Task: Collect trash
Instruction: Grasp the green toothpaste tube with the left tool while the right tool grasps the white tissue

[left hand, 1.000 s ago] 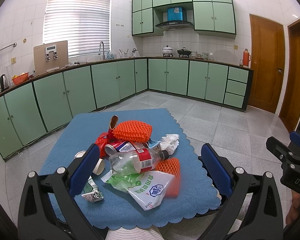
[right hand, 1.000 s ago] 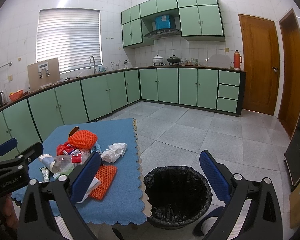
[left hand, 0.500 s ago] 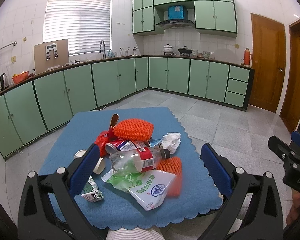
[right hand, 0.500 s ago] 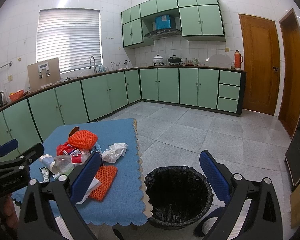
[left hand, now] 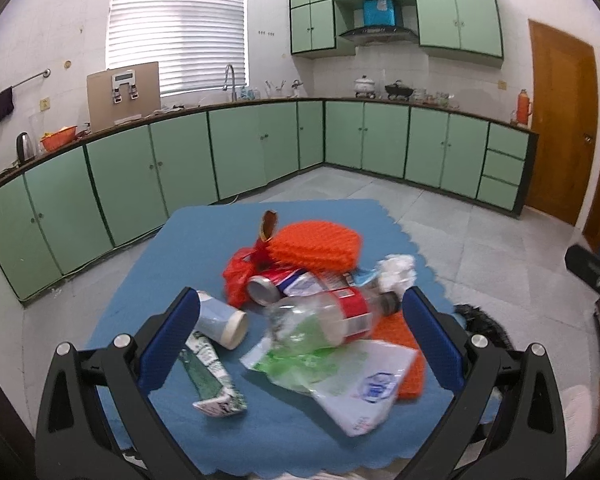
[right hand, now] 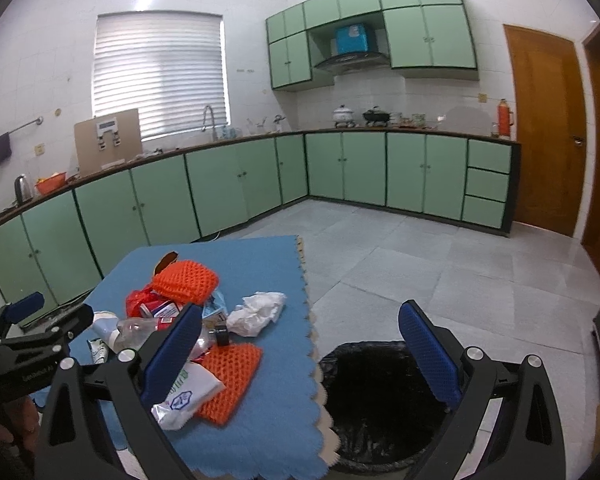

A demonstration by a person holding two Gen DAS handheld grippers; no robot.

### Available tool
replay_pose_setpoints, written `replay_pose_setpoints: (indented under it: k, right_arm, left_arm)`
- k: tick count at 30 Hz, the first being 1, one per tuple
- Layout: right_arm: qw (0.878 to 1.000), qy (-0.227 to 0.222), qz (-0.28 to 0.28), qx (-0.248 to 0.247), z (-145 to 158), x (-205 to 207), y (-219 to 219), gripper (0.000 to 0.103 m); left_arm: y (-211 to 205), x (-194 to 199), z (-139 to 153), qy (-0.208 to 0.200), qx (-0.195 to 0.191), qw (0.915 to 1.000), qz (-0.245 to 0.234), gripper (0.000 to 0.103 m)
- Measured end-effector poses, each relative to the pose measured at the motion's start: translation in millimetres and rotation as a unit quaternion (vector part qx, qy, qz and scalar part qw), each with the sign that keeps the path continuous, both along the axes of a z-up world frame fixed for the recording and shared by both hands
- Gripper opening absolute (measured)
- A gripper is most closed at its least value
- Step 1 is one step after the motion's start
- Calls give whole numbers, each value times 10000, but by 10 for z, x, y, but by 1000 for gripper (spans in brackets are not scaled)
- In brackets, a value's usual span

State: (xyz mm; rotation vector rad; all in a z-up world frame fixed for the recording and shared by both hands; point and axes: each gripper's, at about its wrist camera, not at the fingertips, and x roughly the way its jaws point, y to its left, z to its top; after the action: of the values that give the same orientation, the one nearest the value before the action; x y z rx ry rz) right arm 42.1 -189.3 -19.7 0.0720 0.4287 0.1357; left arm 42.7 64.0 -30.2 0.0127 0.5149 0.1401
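While trash pile (left hand: 308,312) sits mid-bench (left hand: 204,240), left gripper (left hand: 300,340) hovers over it, fingers spread, empty. Right gripper (right hand: 300,348) likewise agape above bin (right hand: 380,400). Clear bottle (left hand: 324,320): light, slippery, crushable; pinch mid-body at label.

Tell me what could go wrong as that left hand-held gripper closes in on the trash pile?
The clear bottle lies on loose wrappers, so it could roll or slip when the open left hand-held gripper pinches it. Neighbours like the paper cup might be knocked off the blue cloth, missing the bin.
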Motion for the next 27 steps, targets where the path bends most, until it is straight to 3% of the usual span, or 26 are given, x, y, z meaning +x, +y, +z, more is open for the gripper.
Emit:
replay_pose_setpoints:
  k: [4, 16, 21, 24, 27]
  right_arm:
    - [9994, 252, 214, 40, -161, 277, 149, 91]
    - [9889, 1221, 847, 74, -792, 1095, 580, 70]
    - [9874, 1312, 888, -16, -918, 1200, 691, 69]
    - [9876, 1312, 851, -158, -969, 1306, 751, 69]
    - [9887, 1251, 807, -188, -967, 1381, 773, 69]
  left_arm:
    - [198, 146, -176, 171, 108, 9995, 247, 98]
    - [546, 477, -589, 670, -89, 9965, 488, 96]
    - [769, 434, -672, 721, -53, 9942, 796, 95]
    - [913, 426, -748, 816, -125, 9916, 998, 86]
    - [991, 426, -804, 876, -245, 9902, 1055, 85]
